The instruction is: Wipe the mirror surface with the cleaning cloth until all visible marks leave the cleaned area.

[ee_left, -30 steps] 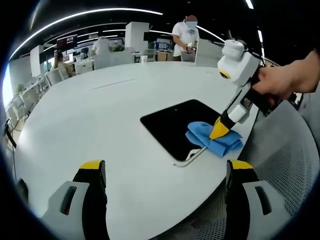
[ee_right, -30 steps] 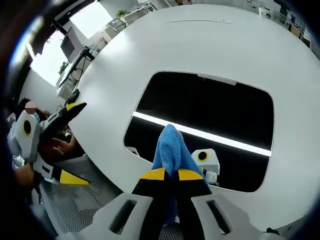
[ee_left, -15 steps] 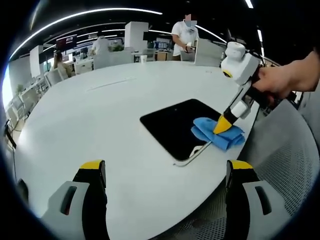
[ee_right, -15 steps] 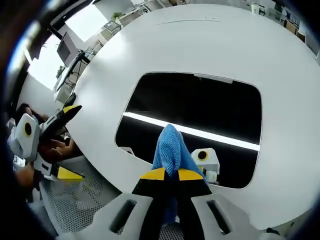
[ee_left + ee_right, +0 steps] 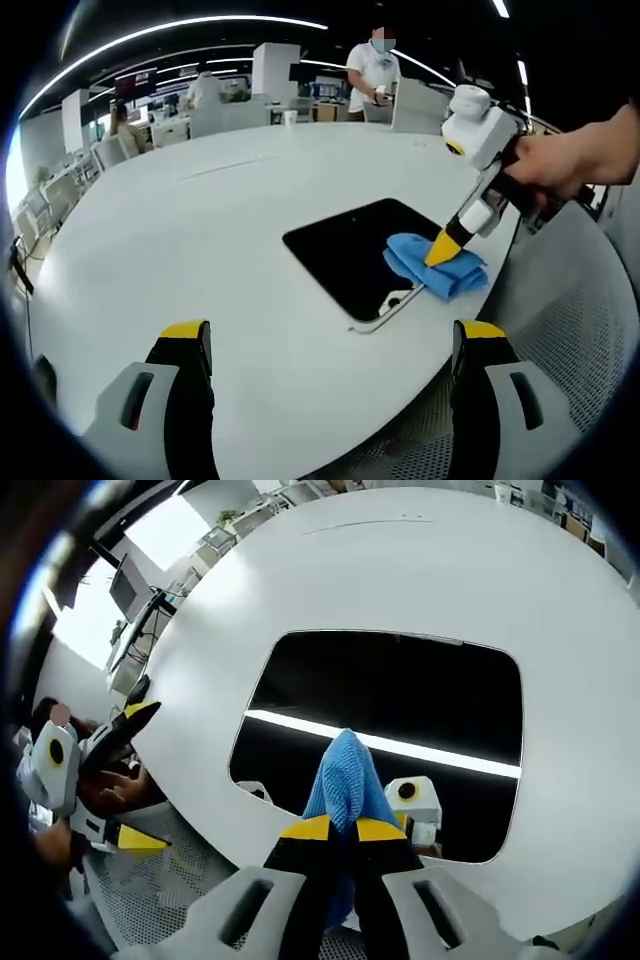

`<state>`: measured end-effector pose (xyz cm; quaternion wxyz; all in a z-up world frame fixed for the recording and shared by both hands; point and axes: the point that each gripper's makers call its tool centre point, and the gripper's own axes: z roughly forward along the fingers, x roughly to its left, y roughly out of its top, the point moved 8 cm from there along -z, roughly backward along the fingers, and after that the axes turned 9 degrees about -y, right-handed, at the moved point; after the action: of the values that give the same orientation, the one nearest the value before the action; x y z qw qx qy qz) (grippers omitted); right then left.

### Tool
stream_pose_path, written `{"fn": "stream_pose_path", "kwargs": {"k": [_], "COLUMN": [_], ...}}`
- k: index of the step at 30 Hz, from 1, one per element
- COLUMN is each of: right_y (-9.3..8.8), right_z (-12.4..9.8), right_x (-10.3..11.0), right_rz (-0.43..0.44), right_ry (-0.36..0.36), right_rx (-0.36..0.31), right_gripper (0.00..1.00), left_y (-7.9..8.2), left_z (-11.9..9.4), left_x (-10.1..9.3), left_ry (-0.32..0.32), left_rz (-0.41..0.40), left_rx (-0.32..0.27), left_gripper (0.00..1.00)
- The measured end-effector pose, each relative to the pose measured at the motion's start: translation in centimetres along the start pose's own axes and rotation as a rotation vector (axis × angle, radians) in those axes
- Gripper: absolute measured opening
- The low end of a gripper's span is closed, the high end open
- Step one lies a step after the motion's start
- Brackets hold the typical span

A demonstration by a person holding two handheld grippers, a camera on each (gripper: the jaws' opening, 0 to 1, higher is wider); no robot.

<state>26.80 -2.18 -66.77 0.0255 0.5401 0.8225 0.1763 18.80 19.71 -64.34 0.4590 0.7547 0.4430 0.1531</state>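
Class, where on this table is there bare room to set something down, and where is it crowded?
Free: the white table left of and beyond the mirror. Crowded: the mirror's near corner by the edge, where the right gripper presses the blue cloth.

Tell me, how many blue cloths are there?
1. The blue cloth lies on the near corner of the mirror, on the white table, pinched by the right gripper. None other shows.
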Motion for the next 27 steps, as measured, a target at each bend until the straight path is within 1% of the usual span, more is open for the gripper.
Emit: {"fn": "stream_pose_path", "kwargs": {"k": [13, 16, 19, 22, 27], "right_y": [2.9, 3.7, 4.3, 5.2, 6.3], "right_z": [0.8, 1.0, 1.2, 1.5, 1.8], "right_x": [-0.5, -0.7, -0.9, -1.1, -1.3], "right_rz": [-0.027, -0.027, -0.031, -0.040, -0.062], "right_ry": [-0.017, -0.019, -0.022, -0.027, -0.030], "right_rx": [-0.006, -0.005, -0.006, -0.008, -0.005], "right_gripper": [0.01, 0.01, 0.01, 0.01, 0.01], "left_y": [0.1, 0.2, 0.2, 0.4, 0.3], "left_z": [0.0, -0.1, 0.0, 0.0, 0.0], "left_x": [0.2, 0.2, 0.2, 0.1, 0.1], "left_ry": [0.005, 0.003, -0.002, -0.009, -0.009], "left_rz": [-0.030, -0.047, -0.061, -0.078, -0.081], "left_rx": [-0.017, -0.034, -0.034, -0.055, -0.049], "left_gripper": [0.99, 0.99, 0.99, 0.99, 0.99]}}
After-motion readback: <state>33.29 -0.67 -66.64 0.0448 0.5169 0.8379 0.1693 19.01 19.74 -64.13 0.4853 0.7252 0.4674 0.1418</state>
